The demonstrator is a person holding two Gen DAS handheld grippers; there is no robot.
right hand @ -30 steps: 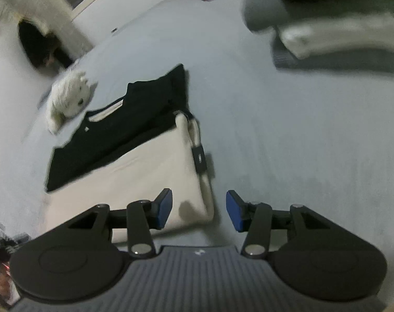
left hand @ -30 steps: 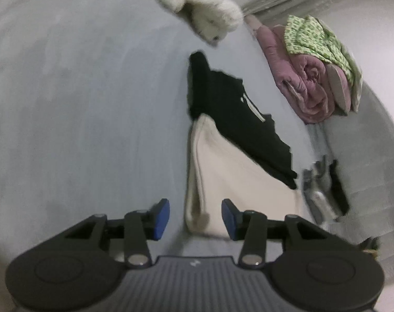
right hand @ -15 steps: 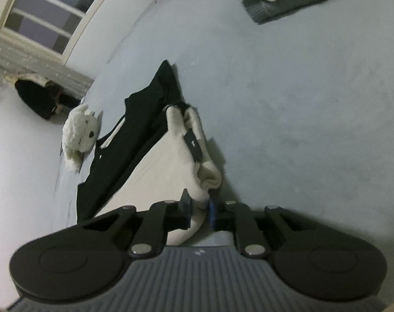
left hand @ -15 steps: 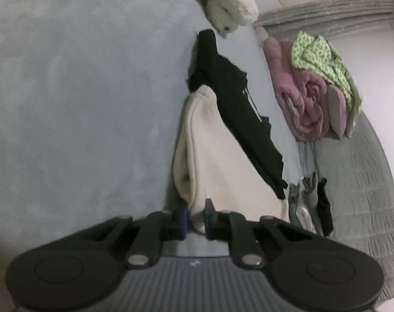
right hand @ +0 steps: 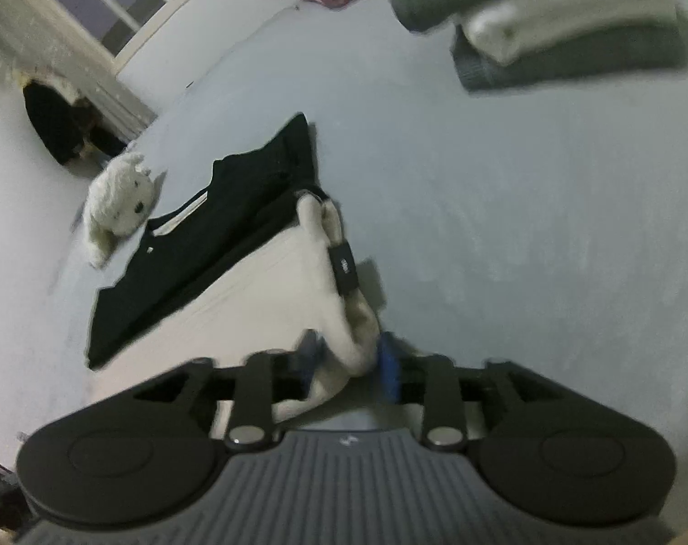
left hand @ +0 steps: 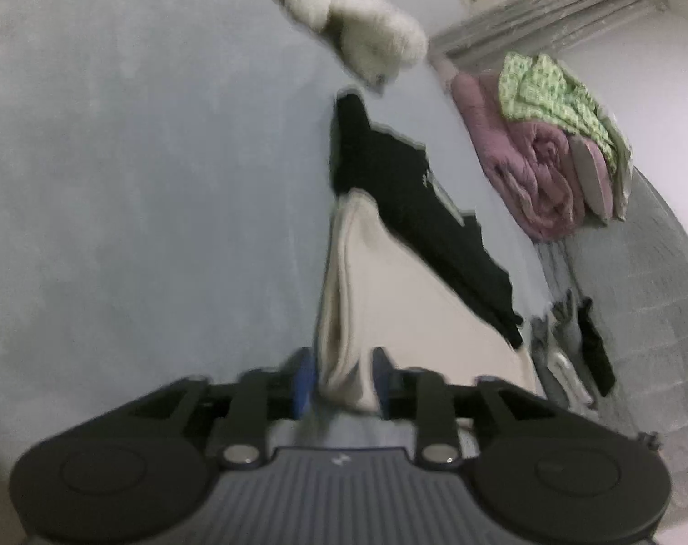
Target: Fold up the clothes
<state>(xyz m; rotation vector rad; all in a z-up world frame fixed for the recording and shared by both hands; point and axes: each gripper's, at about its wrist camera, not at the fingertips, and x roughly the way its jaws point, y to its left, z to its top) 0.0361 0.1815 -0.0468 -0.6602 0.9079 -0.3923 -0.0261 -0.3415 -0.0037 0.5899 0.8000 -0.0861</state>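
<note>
If either pinch is shallow, the cream garment (left hand: 412, 318) could slide out on one side as it is carried over, and the fold would land crooked. The left gripper (left hand: 342, 379) and the right gripper (right hand: 349, 365) each have a near corner of its thick folded edge between their blue pads. On both, the jaws stand part-way closed with cloth filling the gap. Blur hides whether they actually press it, so I cannot tell if the hold is firm.

A second risk is the black shirt (left hand: 412, 200). It lies touching the garment's far edge and seems to overlap it a little. A drag rather than a lift would likely pull it along or rumple it. Uneven travel of the two hands would twist the doubled layers apart.

The garment lies flat on the grey-blue surface (left hand: 139, 181), directly ahead of both grippers. It looks thick, soft and matte, like fleece, with a rounded, padded edge. A small black tab (right hand: 343, 268) wraps that edge on the right side. The shirt is thinner and lies flatter, with sharp corners. The surface looks short-napped and slightly mottled. Beyond the shirt lie a fluffy white toy (left hand: 366, 36) and a rolled pink blanket (left hand: 539, 172).
</note>
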